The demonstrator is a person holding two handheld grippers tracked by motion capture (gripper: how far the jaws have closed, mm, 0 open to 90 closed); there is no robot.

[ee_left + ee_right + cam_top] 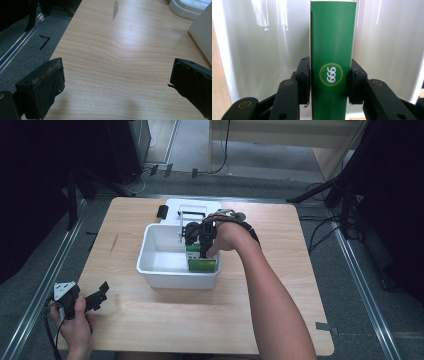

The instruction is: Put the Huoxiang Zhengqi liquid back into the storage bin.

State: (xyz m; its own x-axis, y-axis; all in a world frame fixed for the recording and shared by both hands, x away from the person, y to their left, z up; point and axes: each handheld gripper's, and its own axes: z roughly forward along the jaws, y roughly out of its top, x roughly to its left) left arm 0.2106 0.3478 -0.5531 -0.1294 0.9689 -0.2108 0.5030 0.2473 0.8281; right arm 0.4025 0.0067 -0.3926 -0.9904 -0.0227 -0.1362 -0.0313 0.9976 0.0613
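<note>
You see a green box (333,62) with a white "999" inside a yellow-green ring, set against the glossy white bin (150,251). Your black fingers (303,80) flank it. The worktop (120,62) is pale wood with wavy grain and one grey scuff.

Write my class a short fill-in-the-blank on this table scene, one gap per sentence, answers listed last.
1. The right tool is shut on a ____ box printed with three nines.
2. That box is held inside a white ____ on the table.
3. The left tool has its jaws ____ above bare wood.

Missing words: green; bin; open
</note>
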